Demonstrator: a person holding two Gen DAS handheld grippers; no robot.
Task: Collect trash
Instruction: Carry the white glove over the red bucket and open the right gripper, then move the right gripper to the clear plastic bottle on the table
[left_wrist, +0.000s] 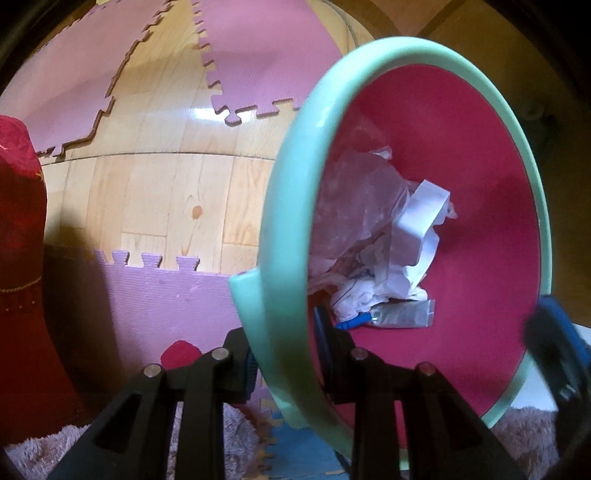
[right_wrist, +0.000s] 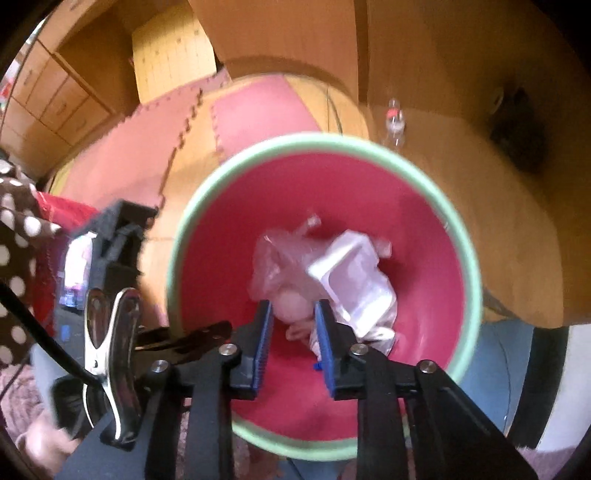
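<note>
The right claw hangs over the mouth of the bin, pointing down into it. Its blue pads stand a little apart with nothing pressed between them; what shows in the gap is trash lying further down. The left claw is closed on the bin's near rim, one pad outside the mint-green lip and one inside against the red wall, and it seems to be holding the bin tipped or steady.

The trash sits at the bottom of the bin, straight ahead of and below the right claw: crumpled clear plastic, a folded white paper or wrapper, a small silvery sachet and a bit of blue beside it. The white piece lies slantwise, just right of the right claw's line. Since the right claw is directly above the heap and empty, I would judge a piece to have been let go here, and its next business to lie outside the bin.

Round the bin is a wood floor with pink and purple foam mats. A clear bottle stands well off on the floor beyond the bin's far rim. If that counts as trash, the right claw is the free one to fetch it, the left being tied up with the rim.
</note>
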